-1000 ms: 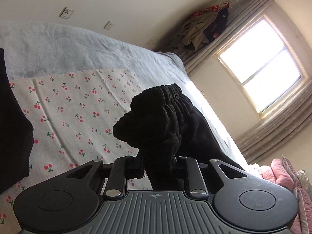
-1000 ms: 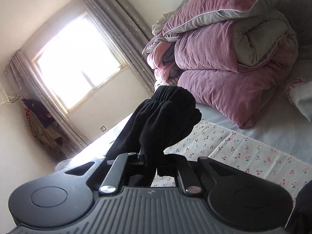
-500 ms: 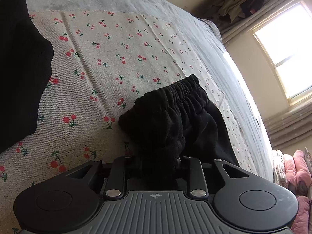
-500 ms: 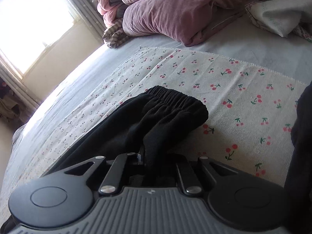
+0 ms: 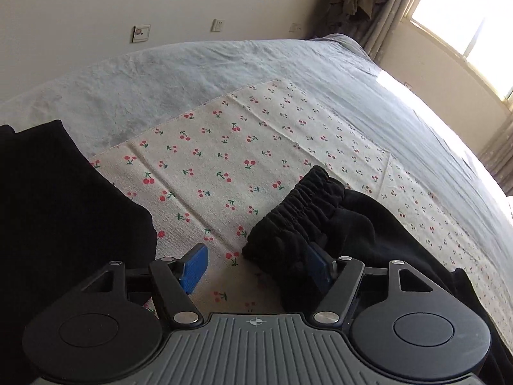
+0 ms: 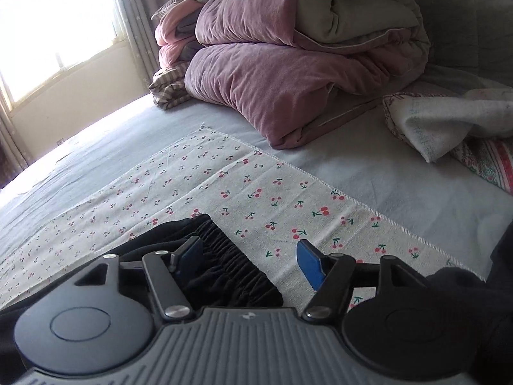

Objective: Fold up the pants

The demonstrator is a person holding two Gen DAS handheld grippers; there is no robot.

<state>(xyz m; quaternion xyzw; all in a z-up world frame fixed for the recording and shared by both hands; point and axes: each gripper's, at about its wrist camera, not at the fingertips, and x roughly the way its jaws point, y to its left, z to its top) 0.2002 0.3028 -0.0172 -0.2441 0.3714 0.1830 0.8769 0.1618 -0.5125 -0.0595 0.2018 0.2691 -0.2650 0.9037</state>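
Now both claws are spread wide — left gripper (image 5: 253,268), right gripper (image 6: 248,261) — nothing held. Black pants (image 5: 307,211) are laid on cherry-print cloth (image 5: 208,160), elastic waistband (image 6: 224,253) bunched; folding apparently unfinished.

The pants (image 5: 298,224) are matt black fleecy cloth with a gathered elastic waistband, lying on a coarse woven cherry-print cloth (image 5: 224,160) over a soft, slightly fuzzy grey sheet (image 5: 192,77).

Left gripper (image 5: 256,268) fingers spread beside black pants (image 5: 307,224)
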